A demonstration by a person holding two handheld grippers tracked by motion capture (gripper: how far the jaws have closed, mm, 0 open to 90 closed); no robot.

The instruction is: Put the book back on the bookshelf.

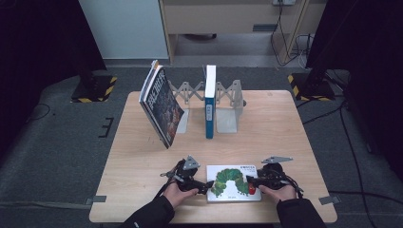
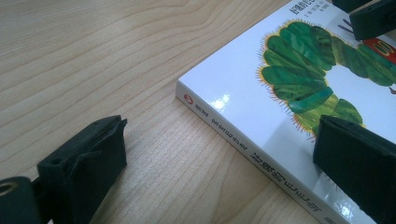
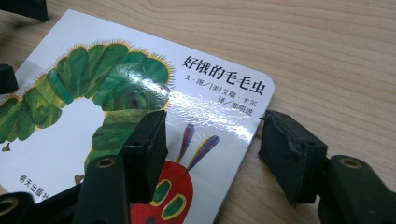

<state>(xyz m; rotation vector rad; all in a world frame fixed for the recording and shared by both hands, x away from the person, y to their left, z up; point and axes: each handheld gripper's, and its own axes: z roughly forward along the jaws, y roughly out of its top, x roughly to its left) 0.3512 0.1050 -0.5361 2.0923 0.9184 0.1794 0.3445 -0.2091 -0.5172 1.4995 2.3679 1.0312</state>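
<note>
At table's near edge: caterpillar book lies flat (glossy, stiff, slippery); left gripper and right gripper spread, straddling opposite edges; grip there.

A caterpillar book lies flat on the table, between left gripper and right gripper.
</note>
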